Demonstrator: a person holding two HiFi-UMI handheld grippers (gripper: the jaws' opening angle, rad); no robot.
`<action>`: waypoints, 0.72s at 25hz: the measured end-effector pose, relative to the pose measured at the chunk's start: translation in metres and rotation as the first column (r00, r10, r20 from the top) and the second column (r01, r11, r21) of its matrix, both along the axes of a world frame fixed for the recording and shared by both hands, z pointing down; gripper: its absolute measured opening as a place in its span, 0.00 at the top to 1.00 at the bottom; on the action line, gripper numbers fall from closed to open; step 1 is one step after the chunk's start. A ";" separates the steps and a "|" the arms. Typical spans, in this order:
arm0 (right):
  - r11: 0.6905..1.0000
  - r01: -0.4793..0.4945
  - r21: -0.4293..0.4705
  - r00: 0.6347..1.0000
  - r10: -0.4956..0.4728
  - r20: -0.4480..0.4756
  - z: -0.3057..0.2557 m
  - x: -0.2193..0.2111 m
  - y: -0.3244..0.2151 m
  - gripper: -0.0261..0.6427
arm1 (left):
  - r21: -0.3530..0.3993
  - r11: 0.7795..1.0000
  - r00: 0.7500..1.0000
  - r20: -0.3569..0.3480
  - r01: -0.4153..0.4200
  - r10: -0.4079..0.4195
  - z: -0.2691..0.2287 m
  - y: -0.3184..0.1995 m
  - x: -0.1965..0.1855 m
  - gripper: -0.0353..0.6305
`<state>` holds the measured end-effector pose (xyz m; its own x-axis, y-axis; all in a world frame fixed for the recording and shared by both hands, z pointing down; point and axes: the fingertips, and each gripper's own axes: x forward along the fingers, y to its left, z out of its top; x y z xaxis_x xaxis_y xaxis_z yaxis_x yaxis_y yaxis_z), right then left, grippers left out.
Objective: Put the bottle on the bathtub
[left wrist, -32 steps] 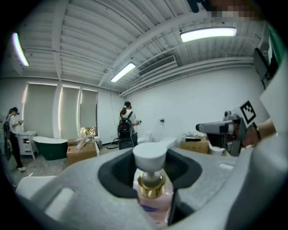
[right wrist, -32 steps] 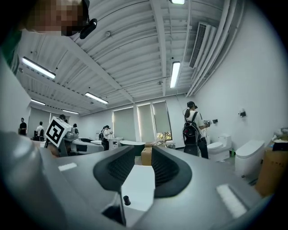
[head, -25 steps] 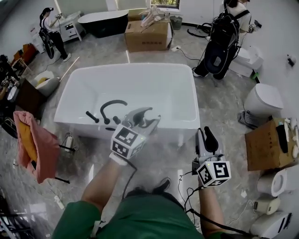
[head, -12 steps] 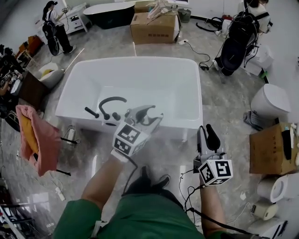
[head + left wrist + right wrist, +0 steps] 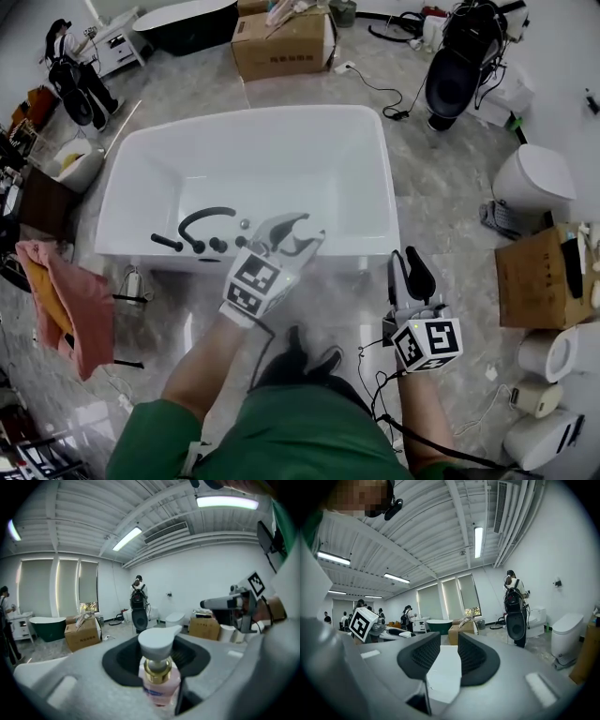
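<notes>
Your left gripper [image 5: 283, 234] is up over the near rim of the white bathtub [image 5: 386, 202], just right of the black faucet [image 5: 202, 221] mounted on that rim. In the left gripper view its jaws are closed on a pink bottle [image 5: 158, 688] with a gold collar and a white pump head; the bottle stands upright between the jaws, pump spout pointing right. From the head view the bottle itself is hidden behind the jaws, so you cannot tell whether it touches the rim. Your right gripper [image 5: 409, 274] is nearer and further right, above the marble floor [image 5: 441, 220], well apart from the tub wall. Its jaws are a narrow gap apart with nothing between them; only the tub's white surface shows through the gap. A cardboard box [image 5: 281, 45] sits on the floor beyond the far end of the tub. A pink towel [image 5: 77, 302] hangs at near left. A toilet [image 5: 534, 183] stands at right.
</notes>
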<state>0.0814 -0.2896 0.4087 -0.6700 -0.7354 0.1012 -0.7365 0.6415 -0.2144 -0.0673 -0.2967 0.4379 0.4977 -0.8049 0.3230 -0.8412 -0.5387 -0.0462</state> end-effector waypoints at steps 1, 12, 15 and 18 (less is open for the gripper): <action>1.000 -0.007 -0.001 1.000 0.007 -0.001 0.003 -0.001 -0.005 0.81 | -0.004 1.000 1.000 -0.001 -0.009 0.009 0.005 -0.005 -0.001 0.71; 0.997 -0.065 -0.037 0.998 0.065 -0.020 0.031 -0.007 -0.047 0.81 | -0.035 0.995 0.996 0.003 -0.093 0.093 0.046 -0.053 0.001 0.71; 0.996 -0.077 -0.052 0.997 0.076 -0.025 0.042 -0.007 -0.053 0.81 | -0.045 0.993 0.994 0.007 -0.110 0.110 0.057 -0.061 0.002 0.71; 0.994 -0.087 -0.068 0.996 0.085 -0.030 0.049 -0.006 -0.060 0.81 | -0.058 0.990 0.991 0.017 -0.128 0.129 0.067 -0.070 0.005 0.71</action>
